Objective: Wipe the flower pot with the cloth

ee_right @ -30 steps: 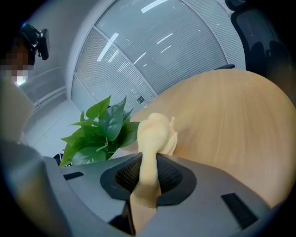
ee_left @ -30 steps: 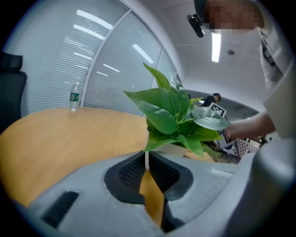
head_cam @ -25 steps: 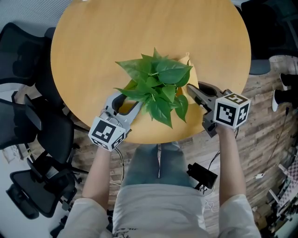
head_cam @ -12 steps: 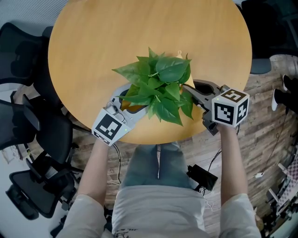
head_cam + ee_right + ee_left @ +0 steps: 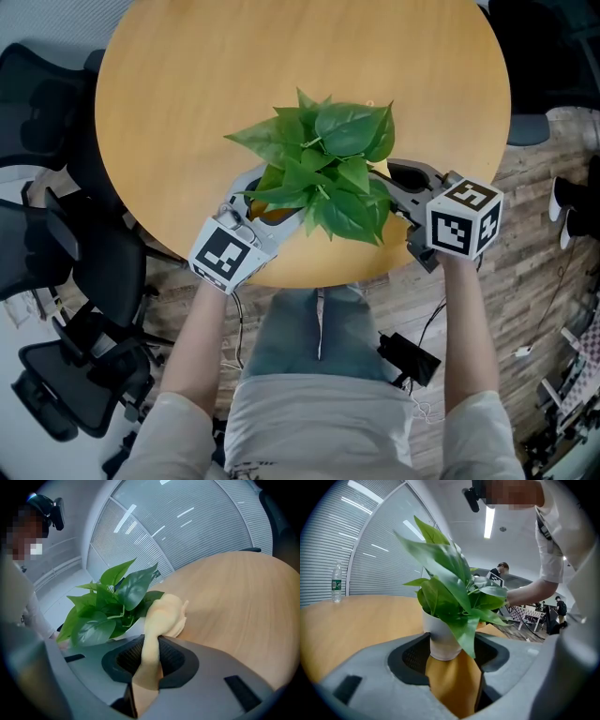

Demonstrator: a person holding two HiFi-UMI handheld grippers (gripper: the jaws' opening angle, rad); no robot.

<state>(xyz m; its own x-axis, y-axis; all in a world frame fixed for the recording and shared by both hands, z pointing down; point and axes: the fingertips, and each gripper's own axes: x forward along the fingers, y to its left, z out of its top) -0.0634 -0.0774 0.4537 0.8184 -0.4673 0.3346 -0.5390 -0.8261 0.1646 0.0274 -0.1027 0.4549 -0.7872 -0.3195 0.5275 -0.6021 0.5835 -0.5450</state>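
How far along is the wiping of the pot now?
Done: the right gripper is shut on the cloth and holds it against the plant. In hand: the left gripper, whose jaws have just been opening, has the pot between them, not clearly pressed. Left: rubbing the cloth around the pot. No wiped part can be told.
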